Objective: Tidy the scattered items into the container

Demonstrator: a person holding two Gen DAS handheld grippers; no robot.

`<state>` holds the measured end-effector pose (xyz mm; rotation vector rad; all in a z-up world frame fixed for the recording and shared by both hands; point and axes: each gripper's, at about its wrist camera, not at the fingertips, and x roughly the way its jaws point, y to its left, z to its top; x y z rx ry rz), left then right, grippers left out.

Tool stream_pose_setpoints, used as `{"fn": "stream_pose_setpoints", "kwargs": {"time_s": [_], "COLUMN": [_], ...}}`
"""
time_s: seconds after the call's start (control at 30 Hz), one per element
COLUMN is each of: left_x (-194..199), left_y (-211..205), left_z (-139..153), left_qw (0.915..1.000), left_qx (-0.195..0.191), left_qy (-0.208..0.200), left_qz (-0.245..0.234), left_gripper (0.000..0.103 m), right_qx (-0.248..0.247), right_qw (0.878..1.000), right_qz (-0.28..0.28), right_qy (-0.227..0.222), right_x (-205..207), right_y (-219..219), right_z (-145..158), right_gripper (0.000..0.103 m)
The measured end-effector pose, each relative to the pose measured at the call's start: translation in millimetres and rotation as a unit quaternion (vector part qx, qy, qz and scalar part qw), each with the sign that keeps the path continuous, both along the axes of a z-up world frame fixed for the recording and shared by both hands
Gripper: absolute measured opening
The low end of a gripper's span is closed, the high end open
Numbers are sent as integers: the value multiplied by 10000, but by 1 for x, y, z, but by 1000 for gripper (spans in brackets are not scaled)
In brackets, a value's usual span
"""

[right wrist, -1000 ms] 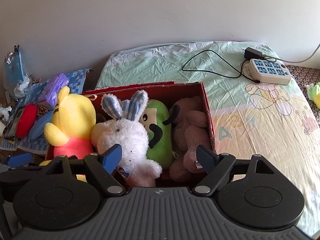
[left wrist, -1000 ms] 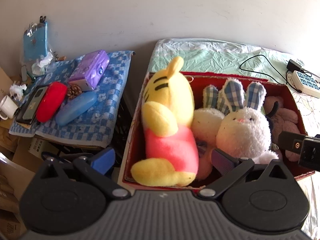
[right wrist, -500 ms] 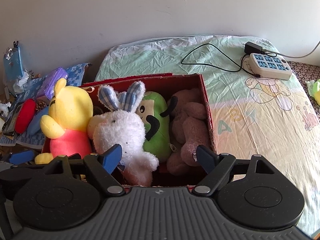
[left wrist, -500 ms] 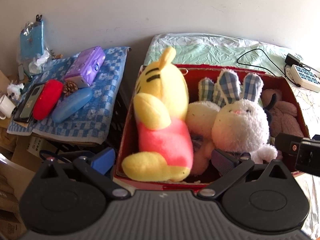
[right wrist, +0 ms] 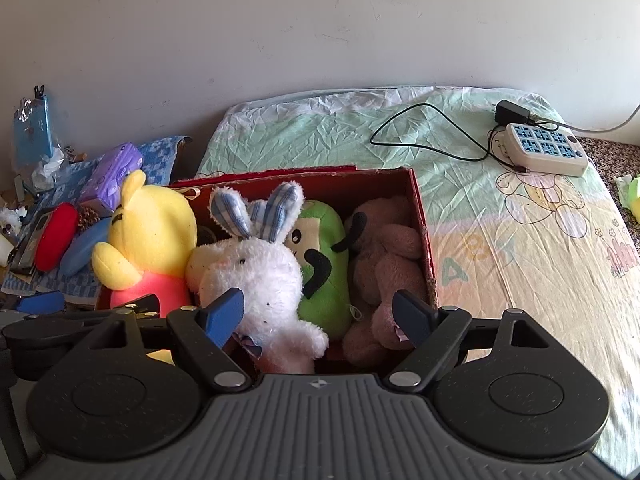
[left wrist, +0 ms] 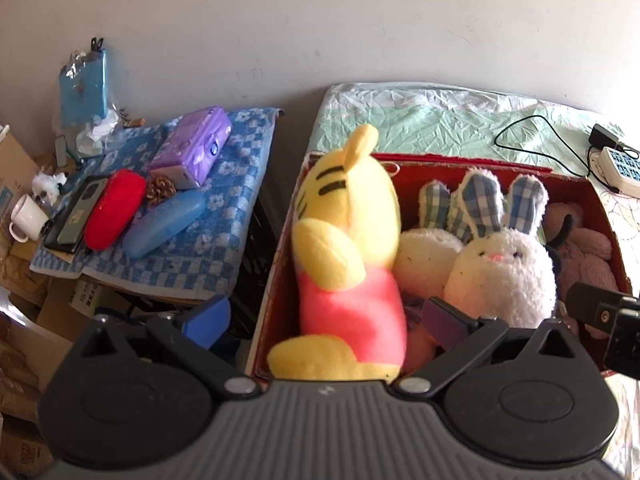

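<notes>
**Both grippers spread and empty over a box packed with plush toys**

Both grippers hover at the near edge of the red cardboard box [right wrist: 416, 200], which sits on the bed with the pale green cartoon-print sheet [right wrist: 520, 248]. At the bottom of the left wrist view, the left gripper [left wrist: 324, 316] has its blue-padded fingers [left wrist: 210, 320] wide apart, pinching nothing; the yellow plush bear in a pink shirt [left wrist: 348, 256] lies between them in the frame, at the left end of the box. At the bottom of the right wrist view, the right gripper [right wrist: 320, 312] is likewise spread and empty, its fingers framing the fluffy white rabbit with blue checked ears [right wrist: 260, 276].

Right of the rabbit in that view, in the middle of the frame, the green plush with a cream face [right wrist: 324, 256] is wedged against the dusty-pink plush dog [right wrist: 384, 264], which presses on the right wall of the box. A second cream plush [left wrist: 424, 264] is tucked between bear and rabbit, mostly hidden.

Toward the upper right of the right wrist frame, a white power strip with blue sockets [right wrist: 546, 154] and a black cable [right wrist: 420, 132] lie on the sheet. On the left of the left wrist frame, a blue checked cloth [left wrist: 208, 240] carries a red oval case [left wrist: 114, 208], a blue oval case [left wrist: 164, 224], a purple tissue pack [left wrist: 194, 152] and a pine cone [left wrist: 160, 190], with a white mug [left wrist: 26, 216] at the far left edge.
</notes>
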<state>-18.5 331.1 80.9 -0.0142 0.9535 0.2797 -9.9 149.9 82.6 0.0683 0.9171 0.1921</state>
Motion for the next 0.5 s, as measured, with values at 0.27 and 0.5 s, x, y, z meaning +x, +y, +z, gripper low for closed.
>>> {"fn": "stream_pose_setpoints", "kwargs": {"time_s": [0.27,0.5], "left_x": [-9,-15], "left_y": [-6,-14], "left_z": [-1,-4], "left_qw": [10000,9999], "left_qx": [-66,-74], "left_qy": [-33,-16], "left_qz": [0,-111], "left_gripper": [102,102], "right_qx": [-28,-48], "right_qw": [10000,9999], "right_qz": [-70,-108], "right_qy": [7,-57], "right_x": [-3,-7], "right_y": [0,-2], "right_z": [-3,-2], "right_gripper": [84,84]}}
